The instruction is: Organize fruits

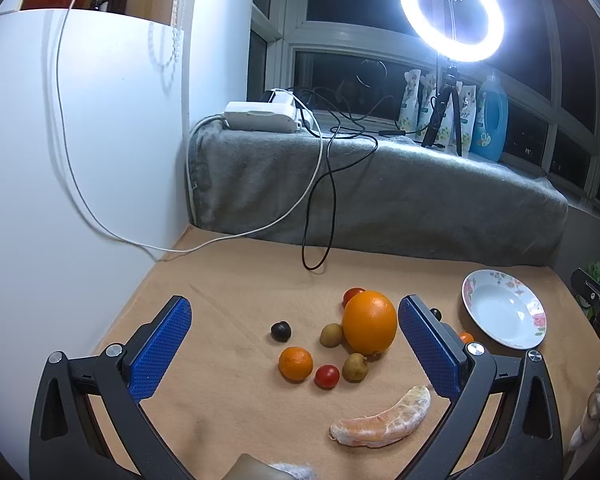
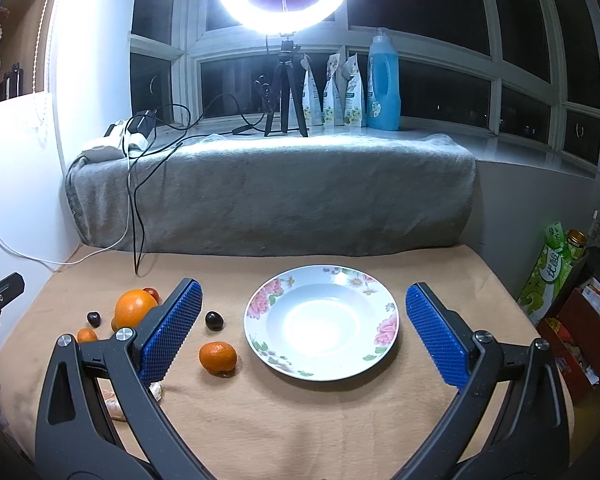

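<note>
Fruit lies on a tan cloth: a big orange (image 1: pixel 369 322), a small mandarin (image 1: pixel 295 363), a cherry tomato (image 1: pixel 327 376), two brownish kiwi-like fruits (image 1: pixel 331 335), a dark plum (image 1: pixel 281 331) and a peeled citrus segment (image 1: pixel 384 420). My left gripper (image 1: pixel 296 344) is open above them, holding nothing. An empty floral plate (image 2: pixel 320 322) lies to the right. My right gripper (image 2: pixel 302 330) is open and empty in front of the plate. Another mandarin (image 2: pixel 217 357) and a dark plum (image 2: pixel 214 320) lie left of the plate.
A grey blanket-covered ledge (image 2: pixel 268 196) runs along the back, with cables (image 1: pixel 320 184) hanging onto the cloth. A ring light on a tripod (image 2: pixel 286 88) and bottles (image 2: pixel 383 84) stand on the sill. A white wall (image 1: pixel 80 160) is at left; boxes (image 2: pixel 576 320) at right.
</note>
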Demonstrator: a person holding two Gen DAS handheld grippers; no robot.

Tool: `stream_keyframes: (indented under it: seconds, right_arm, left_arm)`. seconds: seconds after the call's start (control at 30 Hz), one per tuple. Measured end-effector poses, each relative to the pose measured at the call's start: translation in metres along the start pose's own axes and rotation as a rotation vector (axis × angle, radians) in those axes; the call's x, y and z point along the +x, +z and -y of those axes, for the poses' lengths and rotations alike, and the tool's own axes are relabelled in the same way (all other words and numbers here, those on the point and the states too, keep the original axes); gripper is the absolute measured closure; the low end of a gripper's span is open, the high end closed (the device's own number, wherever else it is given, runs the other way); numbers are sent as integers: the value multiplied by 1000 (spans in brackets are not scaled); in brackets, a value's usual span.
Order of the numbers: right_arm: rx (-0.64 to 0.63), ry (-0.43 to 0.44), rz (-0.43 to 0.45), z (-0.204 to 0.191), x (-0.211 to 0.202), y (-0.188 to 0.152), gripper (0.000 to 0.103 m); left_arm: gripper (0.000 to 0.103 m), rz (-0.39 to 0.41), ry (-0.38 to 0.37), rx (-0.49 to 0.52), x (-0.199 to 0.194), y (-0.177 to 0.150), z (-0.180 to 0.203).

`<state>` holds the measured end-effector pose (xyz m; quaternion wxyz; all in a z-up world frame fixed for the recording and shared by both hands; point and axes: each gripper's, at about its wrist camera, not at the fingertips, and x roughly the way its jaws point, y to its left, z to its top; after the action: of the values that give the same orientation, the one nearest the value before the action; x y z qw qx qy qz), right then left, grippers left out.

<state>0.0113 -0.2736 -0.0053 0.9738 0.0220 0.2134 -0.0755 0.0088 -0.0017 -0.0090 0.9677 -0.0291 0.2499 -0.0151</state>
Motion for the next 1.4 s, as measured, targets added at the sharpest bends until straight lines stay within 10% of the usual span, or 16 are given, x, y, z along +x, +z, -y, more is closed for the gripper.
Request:
stream_keyframes:
  seconds: [1.4]
  right_arm:
    - [-5,42,-19,-4,7,-2,0]
  left_arm:
    - [0,-14,-23,55,7,-3,19]
